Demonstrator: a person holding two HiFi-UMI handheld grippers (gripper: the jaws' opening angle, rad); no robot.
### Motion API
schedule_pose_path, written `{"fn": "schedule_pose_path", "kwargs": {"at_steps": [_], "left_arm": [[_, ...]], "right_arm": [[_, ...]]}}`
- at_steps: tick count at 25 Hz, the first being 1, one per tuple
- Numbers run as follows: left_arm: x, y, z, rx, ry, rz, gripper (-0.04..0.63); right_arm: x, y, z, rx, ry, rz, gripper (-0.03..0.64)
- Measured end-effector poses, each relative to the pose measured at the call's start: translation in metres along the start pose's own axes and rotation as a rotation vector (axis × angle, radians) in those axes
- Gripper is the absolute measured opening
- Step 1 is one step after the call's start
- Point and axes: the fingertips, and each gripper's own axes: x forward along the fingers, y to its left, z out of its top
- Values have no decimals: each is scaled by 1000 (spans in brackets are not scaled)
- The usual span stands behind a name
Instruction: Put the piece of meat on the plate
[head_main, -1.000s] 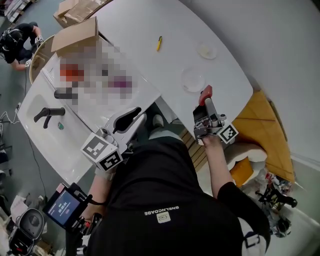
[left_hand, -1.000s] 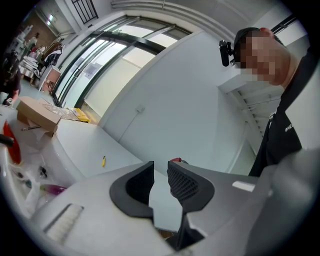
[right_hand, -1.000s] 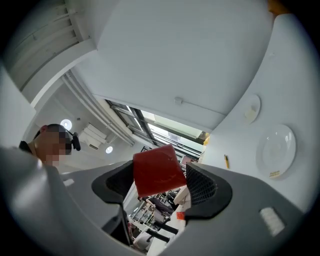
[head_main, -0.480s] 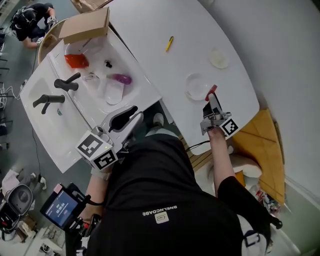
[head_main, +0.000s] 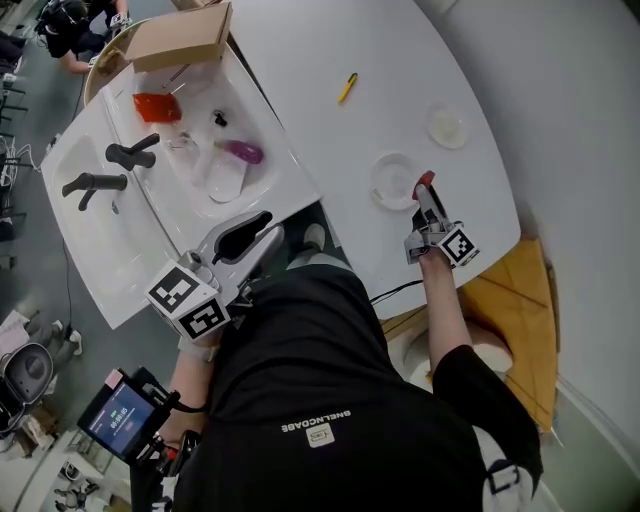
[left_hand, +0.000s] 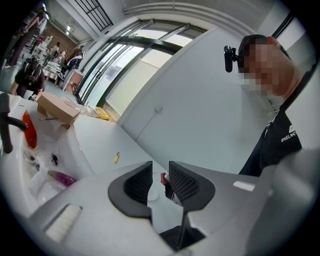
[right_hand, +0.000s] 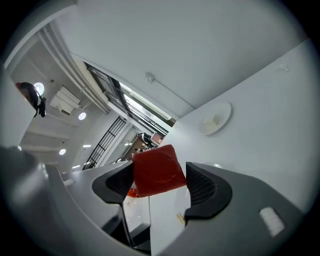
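Observation:
A red block of meat (right_hand: 157, 171) sits between the pads of my right gripper (right_hand: 161, 180), which is shut on it. In the head view that gripper (head_main: 424, 192) holds the meat (head_main: 426, 179) at the right rim of a clear, empty plate (head_main: 388, 180) on the white table. A second small plate (head_main: 446, 127) with a pale bit on it lies farther back. My left gripper (head_main: 262, 222) hovers by the sink's near corner. Its jaws have just been opening, and nothing is between them (left_hand: 160, 172).
A white sink (head_main: 90, 260) with two dark faucets (head_main: 128, 155) fills the left; a red item (head_main: 157, 107) and a purple item (head_main: 243, 151) lie in the basin. A cardboard box (head_main: 185, 38) and a yellow pen (head_main: 347, 88) lie farther back. A person (head_main: 70, 22) crouches at the top left.
My right gripper has carried the meat down and forward to the clear plate's edge. The left gripper has shifted slightly by the sink.

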Motion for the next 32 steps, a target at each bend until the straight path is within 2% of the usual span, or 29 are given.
{"fn": "schedule_pose_path", "kwargs": {"at_steps": [14,32], "left_arm": [[-4,14,-1,-72,-1,33,110],[-7,18,-2,-81,-6,43,112]], "right_arm": [[19,-51,-15,-75,116,-142,328],[30,-88,-36,-258,256,-344,328]]}}
